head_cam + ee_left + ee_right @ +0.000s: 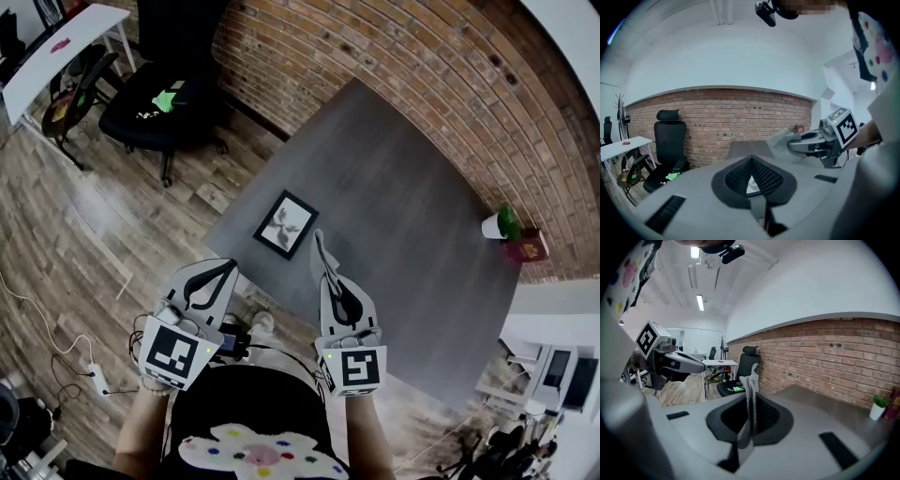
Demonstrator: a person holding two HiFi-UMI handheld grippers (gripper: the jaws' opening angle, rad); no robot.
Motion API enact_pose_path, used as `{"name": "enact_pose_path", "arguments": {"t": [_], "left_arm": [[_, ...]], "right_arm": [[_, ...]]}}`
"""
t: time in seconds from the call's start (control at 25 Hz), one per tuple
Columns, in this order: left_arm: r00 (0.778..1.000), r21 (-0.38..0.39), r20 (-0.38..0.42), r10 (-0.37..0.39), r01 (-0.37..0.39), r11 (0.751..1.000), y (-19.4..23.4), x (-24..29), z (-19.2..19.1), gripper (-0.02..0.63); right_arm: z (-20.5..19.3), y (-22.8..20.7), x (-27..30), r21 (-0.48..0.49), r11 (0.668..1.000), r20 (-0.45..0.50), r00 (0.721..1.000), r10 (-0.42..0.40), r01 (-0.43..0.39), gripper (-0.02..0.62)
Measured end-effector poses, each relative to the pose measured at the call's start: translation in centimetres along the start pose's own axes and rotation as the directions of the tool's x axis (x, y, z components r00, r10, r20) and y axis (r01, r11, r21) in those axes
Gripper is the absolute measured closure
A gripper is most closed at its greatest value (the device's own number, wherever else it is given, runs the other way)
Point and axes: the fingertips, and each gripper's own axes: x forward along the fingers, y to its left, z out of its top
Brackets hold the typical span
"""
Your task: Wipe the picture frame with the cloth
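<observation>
Right gripper [751, 399]: jaws clamped on the cloth [750, 380], a grey strip standing up past the tips.
Left gripper [751, 159]: jaws together at the tips, nothing held.
Picture frame [285, 224]: lies flat on the grey table [412, 206], centre of frame, just above both grippers, untouched.
Cloth, handling: judged soft, light and floppy; the present hold looks sound.
Frame, handling: judged light and rigid, its face possibly fragile. It may slide when wiped, so steady an edge or corner.
Head view only: the frame's place and its skewed lie on the table.
Gripper views only: the jaw states; the frame is not plainly made out in either.
</observation>
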Motion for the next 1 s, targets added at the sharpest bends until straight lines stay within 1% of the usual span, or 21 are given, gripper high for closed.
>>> {"name": "enact_pose_path", "arguments": {"t": [0.16,0.32,0.52,1.0], "left_arm": [[1.0,0.003,0.008,0.012,-0.012,1.0,0.5,0.0,0.3,0.597],[1.0,0.001,-0.018,0.016,-0.016,1.0,0.6,-0.1,-0.6,0.597],[1.0,0.003,-0.014,0.02,-0.02,1.0,0.5,0.0,-0.9,0.597],[0.999,-0.004,-0.048,0.01,-0.01,1.0,-0.3,-0.2,-1.9,0.597]], "right_arm": [[0.3,-0.1,-0.1,-0.003,1.0,0.002,1.0,0.004,-0.004,0.578],[0.4,0.1,-0.1,-0.001,1.0,0.013,1.0,0.003,-0.003,0.58],[0.4,0.4,-0.1,-0.002,1.0,0.017,1.0,0.006,-0.006,0.579],[0.0,1.1,-0.2,-0.018,1.0,0.011,1.0,0.02,-0.02,0.58]]}}
